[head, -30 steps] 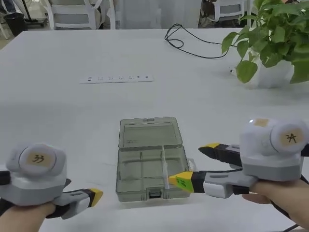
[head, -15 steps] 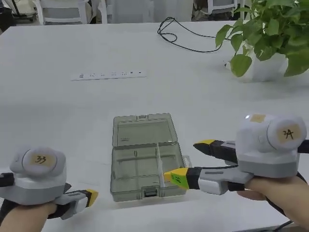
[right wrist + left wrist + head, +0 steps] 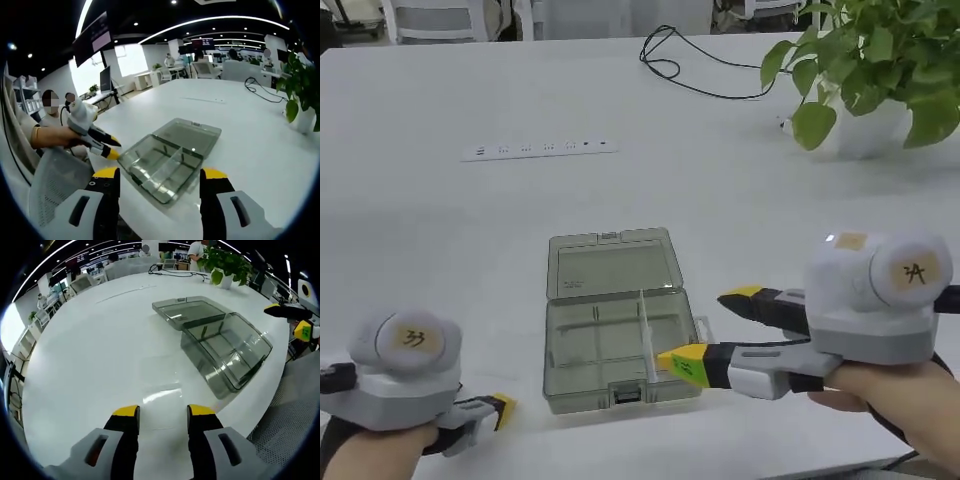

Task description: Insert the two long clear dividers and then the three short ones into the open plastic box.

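Observation:
The open smoky-clear plastic box (image 3: 582, 352) sits near the table's front edge, its lid (image 3: 610, 262) lying flat behind it. One long clear divider (image 3: 647, 335) stands in it, right of centre. My right gripper (image 3: 708, 328) hovers open just right of the box with nothing between its jaws. My left gripper (image 3: 498, 408) is low at the box's left front, open and holding nothing. In the left gripper view a faint clear strip (image 3: 162, 392) lies on the table just ahead of the left gripper (image 3: 162, 412), with the box (image 3: 227, 352) beyond. The right gripper view has the box (image 3: 160, 167) ahead of the right gripper (image 3: 160, 175).
A white power strip (image 3: 540, 150) lies further back on the white table (image 3: 440, 250). A potted plant (image 3: 870, 70) stands at the back right and a black cable (image 3: 690, 65) loops near it. The table's front edge runs just under both grippers.
The head camera has tilted, so the whole scene sits a little higher and further left. Both grippers keep about the same places beside the box; the left sits slightly lower.

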`<state>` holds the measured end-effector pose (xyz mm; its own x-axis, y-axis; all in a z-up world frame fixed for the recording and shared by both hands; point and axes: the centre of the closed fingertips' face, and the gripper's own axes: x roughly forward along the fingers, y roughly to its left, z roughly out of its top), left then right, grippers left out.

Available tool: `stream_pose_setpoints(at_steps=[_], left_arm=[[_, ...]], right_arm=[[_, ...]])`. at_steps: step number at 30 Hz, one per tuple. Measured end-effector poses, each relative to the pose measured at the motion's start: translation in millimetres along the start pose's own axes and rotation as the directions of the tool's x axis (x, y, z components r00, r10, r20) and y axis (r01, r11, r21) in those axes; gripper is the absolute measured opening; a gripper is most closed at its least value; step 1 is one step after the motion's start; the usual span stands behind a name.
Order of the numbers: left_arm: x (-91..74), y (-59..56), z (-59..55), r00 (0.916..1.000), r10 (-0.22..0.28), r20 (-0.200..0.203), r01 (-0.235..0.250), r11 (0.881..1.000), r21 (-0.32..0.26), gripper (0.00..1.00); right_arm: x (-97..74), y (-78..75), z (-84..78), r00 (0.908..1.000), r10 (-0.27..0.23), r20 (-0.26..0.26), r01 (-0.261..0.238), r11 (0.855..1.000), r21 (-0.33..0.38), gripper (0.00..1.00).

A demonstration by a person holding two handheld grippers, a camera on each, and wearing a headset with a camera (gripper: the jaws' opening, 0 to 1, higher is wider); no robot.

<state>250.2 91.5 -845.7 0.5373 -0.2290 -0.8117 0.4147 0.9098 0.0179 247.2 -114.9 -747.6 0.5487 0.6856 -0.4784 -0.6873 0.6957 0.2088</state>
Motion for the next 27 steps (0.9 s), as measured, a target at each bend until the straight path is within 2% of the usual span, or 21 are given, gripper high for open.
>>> stream_pose_setpoints(at_steps=[11, 22, 27], left_arm=[[-0.4, 1.7, 0.4, 1.0000, -0.006, -0.005, 0.005, 1.000, -0.022, 0.33], [-1.9, 5.2, -0.3, 0.9998, 0.011, -0.019, -0.012, 0.999, -0.031, 0.31], [-3.5, 7.2, -1.3, 0.9999, 0.007, -0.009, -0.008, 0.998, -0.063, 0.31]], right_arm=[[1.3, 1.8, -1.3, 0.9999, -0.003, -0.012, 0.003, 1.000, -0.004, 0.65], [1.7, -0.2, -0.2, 0.9995, -0.027, -0.019, 0.027, 0.999, 0.037, 0.63], [3.6, 2.3, 1.2, 0.9994, -0.029, -0.019, 0.030, 0.999, 0.044, 0.63]])
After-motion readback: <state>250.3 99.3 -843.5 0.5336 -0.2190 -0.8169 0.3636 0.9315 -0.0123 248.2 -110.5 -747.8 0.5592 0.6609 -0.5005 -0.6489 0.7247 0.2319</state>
